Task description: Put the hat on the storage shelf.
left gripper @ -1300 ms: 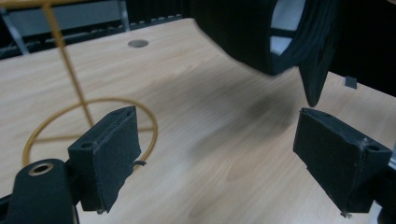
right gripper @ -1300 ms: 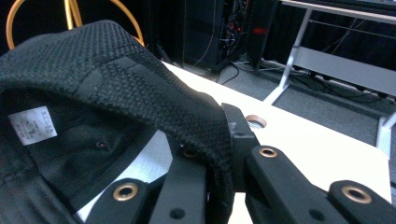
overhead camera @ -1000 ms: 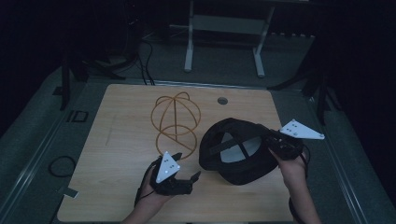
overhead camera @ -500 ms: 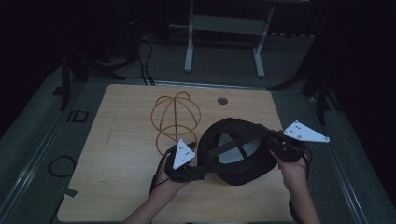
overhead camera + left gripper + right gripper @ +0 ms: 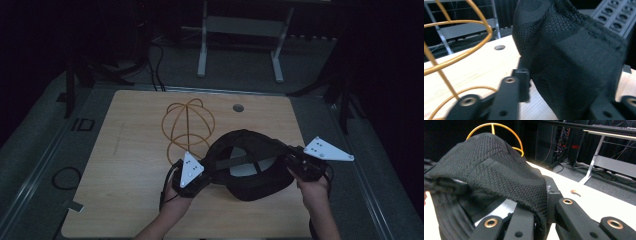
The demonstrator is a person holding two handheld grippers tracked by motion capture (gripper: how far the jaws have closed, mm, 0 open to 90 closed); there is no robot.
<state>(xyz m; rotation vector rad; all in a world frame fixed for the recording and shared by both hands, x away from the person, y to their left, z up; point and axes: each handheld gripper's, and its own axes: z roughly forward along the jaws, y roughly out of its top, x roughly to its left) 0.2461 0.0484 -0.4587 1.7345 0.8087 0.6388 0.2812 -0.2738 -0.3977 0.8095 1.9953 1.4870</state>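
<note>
Both claws pinch the black cap's (image 5: pixel 250 167) brim: right claw (image 5: pixel 295 165) clamped, left claw (image 5: pixel 205 176) just closing on fabric. A shallow left bite could slip, dropping the cap beside the wire stand (image 5: pixel 187 125).

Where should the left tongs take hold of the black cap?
By the rim on the black cap's left side, coming in level from the left, opposite the right tongs. The cap lies opening-up, so its thin fabric edge slips between the jaws.

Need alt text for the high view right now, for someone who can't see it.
Two hand-held grippers grip a black cap from opposite sides, the left gripper just closing on its rim, the right gripper clamped opposite. A gold wire stand sits behind on the wooden table.
</note>
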